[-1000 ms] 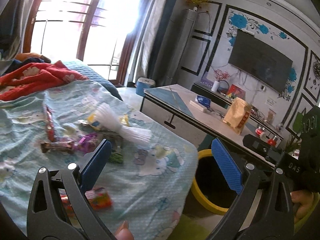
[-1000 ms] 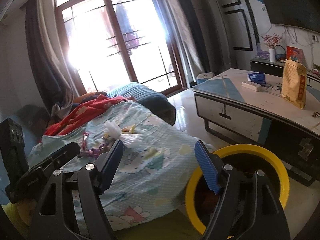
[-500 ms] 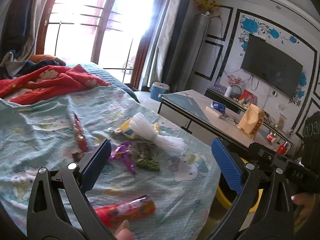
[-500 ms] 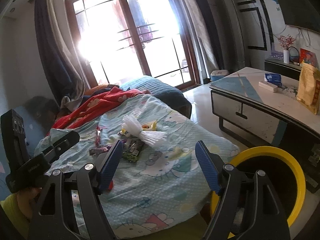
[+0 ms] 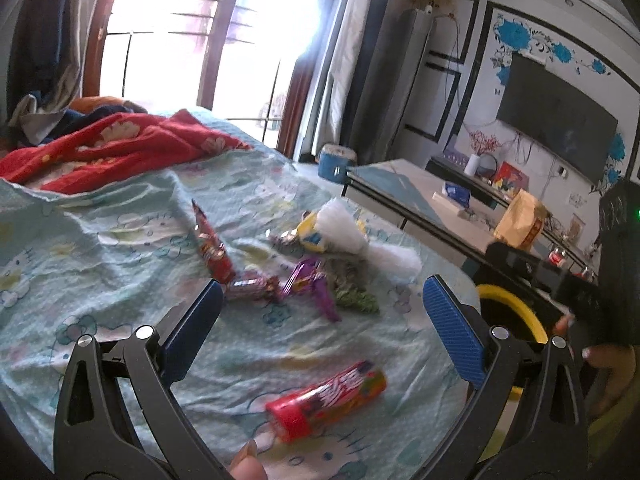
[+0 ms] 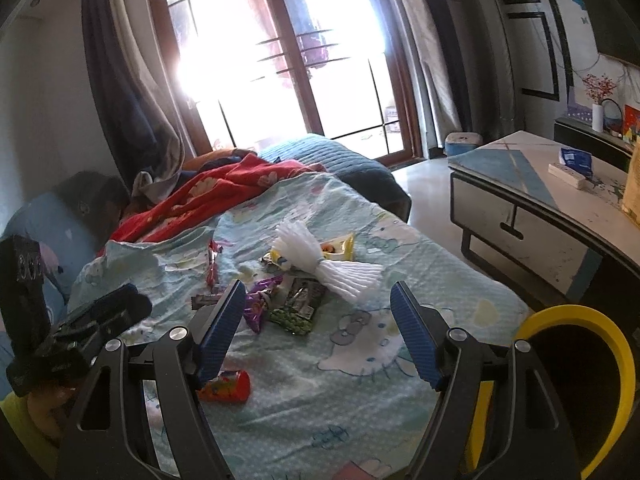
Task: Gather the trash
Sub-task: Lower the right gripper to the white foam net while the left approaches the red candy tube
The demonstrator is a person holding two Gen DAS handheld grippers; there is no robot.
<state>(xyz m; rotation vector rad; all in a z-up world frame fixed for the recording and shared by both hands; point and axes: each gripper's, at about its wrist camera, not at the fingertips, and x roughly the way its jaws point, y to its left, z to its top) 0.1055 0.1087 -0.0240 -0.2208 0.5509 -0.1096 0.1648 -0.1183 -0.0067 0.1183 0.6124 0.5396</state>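
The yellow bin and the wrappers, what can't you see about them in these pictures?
- Yellow bin, right wrist view: its inside is dark, and the hand-held gripper covers its near side.
- Yellow bin, left wrist view: mostly behind the gripper finger.
- Red wrapper, right wrist view: half behind a finger.
- Wrapper pile: print too small to read.

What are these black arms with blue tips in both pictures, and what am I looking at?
A person holds one two-finger tool in each hand; a camera on each looks along its fingers. One picture is from the left tool, the other from the right tool. Both are open and hold nothing. On the bedsheet lie snack wrappers: a red tube wrapper, a purple wrapper, a green wrapper and a white foam net. The yellow-rimmed bin stands beside the bed.
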